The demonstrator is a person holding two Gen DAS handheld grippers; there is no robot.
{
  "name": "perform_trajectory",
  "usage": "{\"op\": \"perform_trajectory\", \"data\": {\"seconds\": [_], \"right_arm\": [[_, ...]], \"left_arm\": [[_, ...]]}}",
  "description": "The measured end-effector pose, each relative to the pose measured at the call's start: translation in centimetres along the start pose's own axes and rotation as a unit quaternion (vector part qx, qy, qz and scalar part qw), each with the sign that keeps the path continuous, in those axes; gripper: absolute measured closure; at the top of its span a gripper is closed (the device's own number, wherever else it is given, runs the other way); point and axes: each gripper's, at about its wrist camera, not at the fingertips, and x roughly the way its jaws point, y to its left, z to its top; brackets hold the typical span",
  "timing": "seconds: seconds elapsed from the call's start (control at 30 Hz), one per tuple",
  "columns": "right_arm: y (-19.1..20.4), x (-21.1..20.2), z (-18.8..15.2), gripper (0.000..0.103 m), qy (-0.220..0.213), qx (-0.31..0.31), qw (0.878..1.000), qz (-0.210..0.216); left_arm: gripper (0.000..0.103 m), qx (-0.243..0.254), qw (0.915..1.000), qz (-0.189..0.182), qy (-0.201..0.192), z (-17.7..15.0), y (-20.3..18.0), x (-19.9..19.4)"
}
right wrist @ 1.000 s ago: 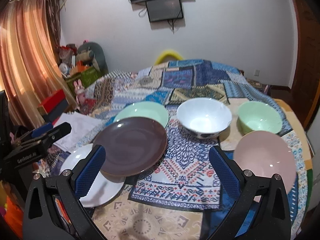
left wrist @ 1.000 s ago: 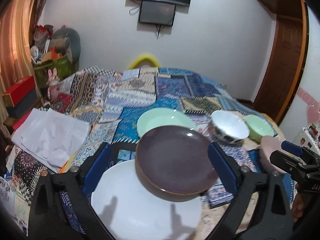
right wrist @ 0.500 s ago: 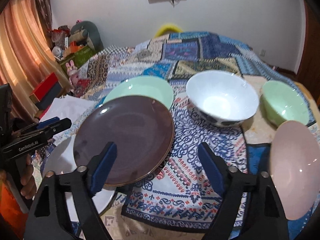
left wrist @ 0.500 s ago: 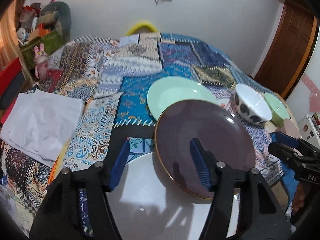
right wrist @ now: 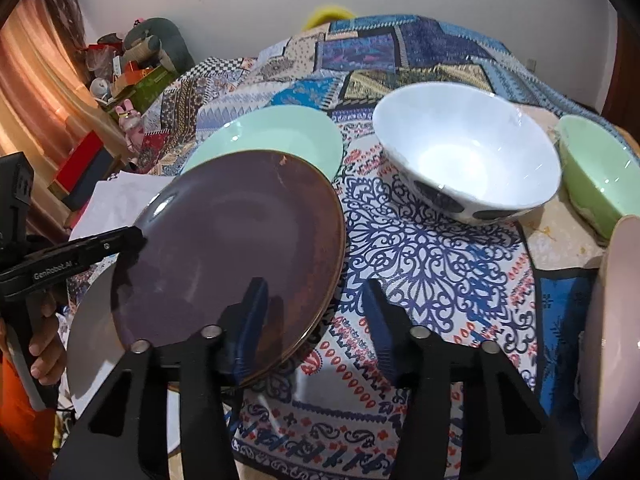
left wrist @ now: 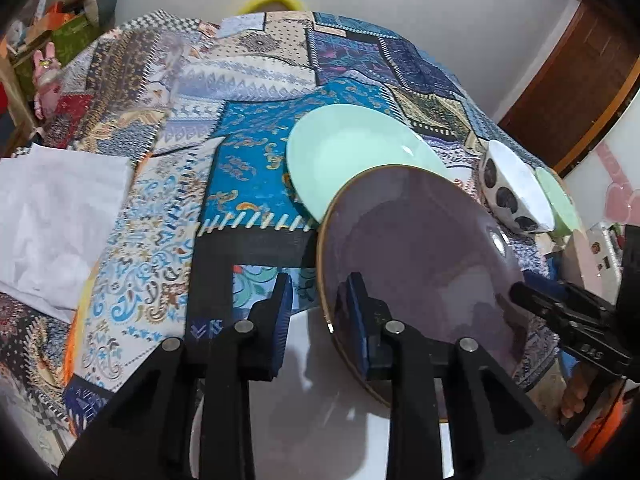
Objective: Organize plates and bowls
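Two grippers straddle the purple plate's [right wrist: 224,248] rim, and both have just been closing! Left gripper [left wrist: 318,310] at its left edge, right gripper [right wrist: 316,320] at its near right edge (whether the pads bite already, I cannot tell). That plate sits tilted, overlapping the white plate [left wrist: 316,420] below and the mint plate [right wrist: 280,136] behind. White spotted bowl [right wrist: 468,156], green bowl [right wrist: 600,176] and pink plate [right wrist: 616,332] wait on the patterned desk [right wrist: 420,240].
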Motion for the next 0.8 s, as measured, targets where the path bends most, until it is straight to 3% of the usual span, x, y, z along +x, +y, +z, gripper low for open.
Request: {"op": "perform_trajectory", "data": {"seconds": [0.37, 0.5, 0.8], "right_arm": [[0.3, 1.0, 0.6, 0.072, 0.011, -0.007, 1.0, 0.008], [0.3, 1.4, 0.8, 0.071, 0.024, -0.011, 1.0, 0.016], [-0.4, 1.4, 1.1, 0.072, 0.027, 0.03, 0.998, 0.042]], "left_arm": [[0.08, 0.003, 0.9993, -0.021, 0.03, 1.1, 0.2, 1.4], [0.079, -0.004, 0.9975, -0.049, 0.052, 1.5, 0.2, 2.2], [0.077, 0.014, 0.9981, -0.04, 0.045, 1.7, -0.3, 2.3]]}}
